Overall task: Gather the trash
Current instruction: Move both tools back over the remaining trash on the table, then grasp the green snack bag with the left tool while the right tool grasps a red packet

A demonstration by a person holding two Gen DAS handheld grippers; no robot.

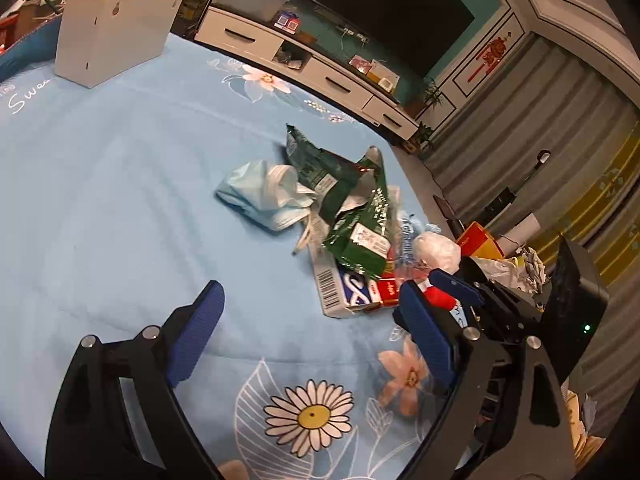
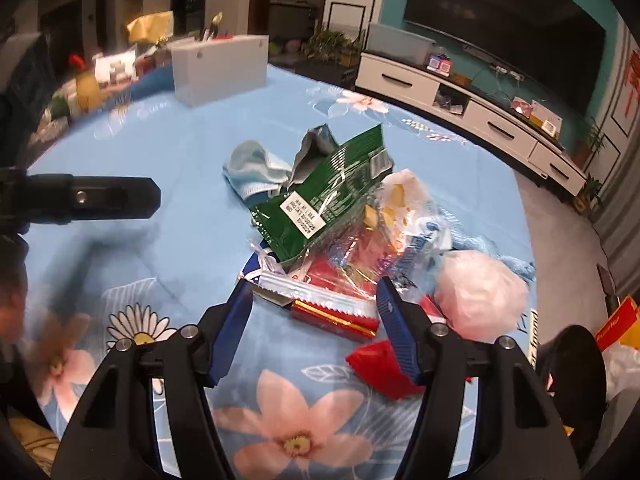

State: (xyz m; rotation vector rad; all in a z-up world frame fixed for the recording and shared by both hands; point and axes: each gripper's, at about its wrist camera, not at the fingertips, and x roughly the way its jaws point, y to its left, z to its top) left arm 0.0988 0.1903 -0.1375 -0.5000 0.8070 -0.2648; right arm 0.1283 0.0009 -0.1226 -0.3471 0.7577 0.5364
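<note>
Both jaws agape, nothing between.

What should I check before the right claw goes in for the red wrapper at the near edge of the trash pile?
1. Right claw open and empty: ok.
2. Red wrapper lies between the claw tips, ahead of them: ok.
3. Wrapper free of the pile: not ok, clear plastic and the green bag overlap its far side.
4. Left claw out of the way: ok, open to the side.
5. Red scrap by the right finger: may get bumped, cannot tell.
</note>
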